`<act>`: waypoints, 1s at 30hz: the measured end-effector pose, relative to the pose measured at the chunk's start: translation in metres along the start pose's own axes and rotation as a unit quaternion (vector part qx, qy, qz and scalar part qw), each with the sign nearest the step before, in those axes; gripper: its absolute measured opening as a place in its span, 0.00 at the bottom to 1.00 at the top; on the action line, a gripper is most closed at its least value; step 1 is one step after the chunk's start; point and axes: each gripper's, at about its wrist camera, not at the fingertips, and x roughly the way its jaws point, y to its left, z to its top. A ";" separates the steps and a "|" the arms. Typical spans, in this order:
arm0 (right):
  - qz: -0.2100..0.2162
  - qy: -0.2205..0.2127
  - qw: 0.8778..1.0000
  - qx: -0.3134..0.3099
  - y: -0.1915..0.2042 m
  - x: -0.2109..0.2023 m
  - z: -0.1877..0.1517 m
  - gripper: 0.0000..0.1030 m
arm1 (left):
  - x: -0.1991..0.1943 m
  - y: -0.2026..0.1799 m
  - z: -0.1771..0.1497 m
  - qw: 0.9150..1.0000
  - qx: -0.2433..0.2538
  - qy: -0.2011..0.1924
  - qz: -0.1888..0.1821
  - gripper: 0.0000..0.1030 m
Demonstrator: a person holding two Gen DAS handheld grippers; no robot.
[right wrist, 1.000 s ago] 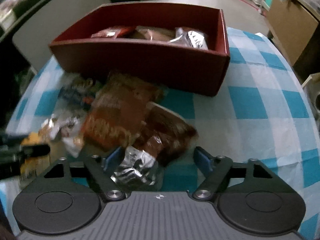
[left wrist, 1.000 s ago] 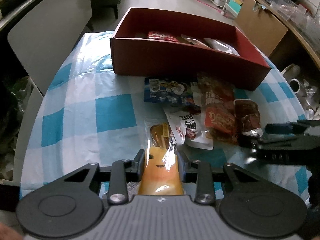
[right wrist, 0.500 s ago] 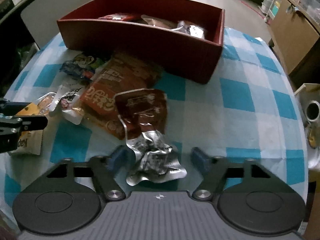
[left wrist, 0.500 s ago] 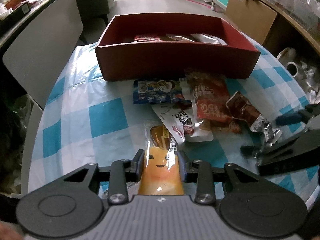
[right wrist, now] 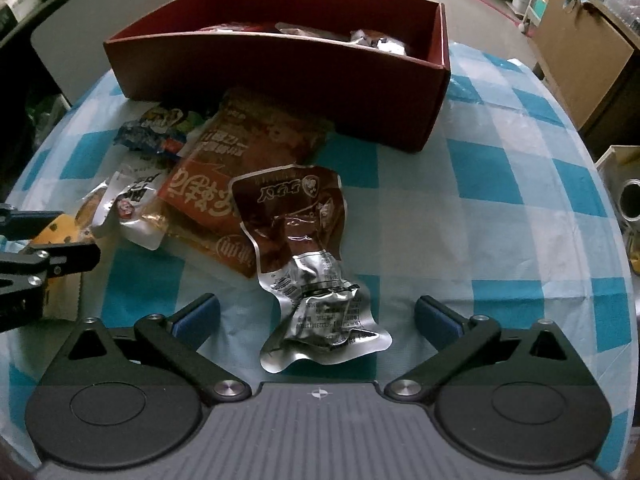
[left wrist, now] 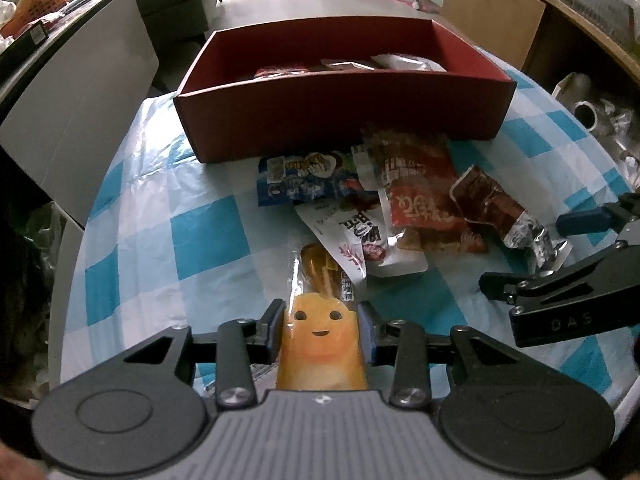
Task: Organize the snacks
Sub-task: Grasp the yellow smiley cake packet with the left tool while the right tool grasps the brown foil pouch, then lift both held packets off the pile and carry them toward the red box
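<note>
Foil pouch (right wrist: 308,264), brown and crinkled, lies at 12 o'clock from the right gripper (right wrist: 316,316), long axis running between its widely spread jaws; its silver tail sits level with the blue pads. Left gripper (left wrist: 322,334) pinches an orange pack (left wrist: 322,350), glossy, with a smiling face, its far end under a white sachet (left wrist: 352,236). Red box (right wrist: 280,64), rigid card, stands at 12 o'clock, already holding 3 or so packets.

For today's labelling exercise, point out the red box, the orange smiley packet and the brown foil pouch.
red box (left wrist: 344,120), left wrist view, front wall.
orange smiley packet (left wrist: 320,344), left wrist view, printed face.
brown foil pouch (right wrist: 296,216), right wrist view, brown upper half.
</note>
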 end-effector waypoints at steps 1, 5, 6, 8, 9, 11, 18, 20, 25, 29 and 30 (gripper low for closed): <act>-0.001 -0.001 1.000 0.000 0.000 0.000 -0.001 1.00 | 0.001 0.000 0.000 1.000 0.002 0.001 0.002 0.31; -0.002 0.007 1.000 -0.007 0.002 -0.001 0.002 0.98 | 0.005 -0.002 -0.002 1.000 0.008 0.001 0.007 0.33; 0.000 0.005 1.000 -0.013 0.004 -0.002 0.003 0.96 | 0.005 -0.002 -0.002 1.000 0.008 0.001 0.005 0.34; 0.007 -0.003 0.999 -0.034 0.010 -0.004 0.006 0.79 | 0.006 -0.001 -0.002 1.000 0.003 0.002 0.003 0.39; 0.015 -0.005 0.999 -0.041 0.012 -0.006 0.007 0.76 | 0.008 0.001 -0.002 1.000 0.000 0.004 0.004 0.47; 0.017 -0.007 0.999 -0.046 0.014 -0.006 0.009 0.74 | 0.011 0.005 -0.001 1.000 -0.006 0.006 0.014 0.66; 0.037 -0.013 0.998 -0.047 0.016 -0.010 0.014 0.53 | 0.017 0.014 -0.003 1.000 -0.019 0.005 0.010 0.80; 0.035 -0.013 0.998 -0.050 0.017 -0.011 0.014 0.53 | 0.014 0.015 -0.001 1.000 -0.026 0.005 0.001 0.65; 0.045 -0.012 0.998 -0.038 0.012 -0.013 0.014 0.52 | 0.007 0.011 0.002 1.000 -0.022 -0.002 0.001 0.32; 0.047 -0.016 0.998 -0.033 0.011 -0.015 0.014 0.52 | 0.003 0.010 0.005 1.000 -0.023 0.000 -0.002 0.27; 0.051 -0.020 0.998 -0.029 0.010 -0.018 0.014 0.52 | 0.001 0.010 0.005 1.000 -0.025 -0.001 -0.005 0.27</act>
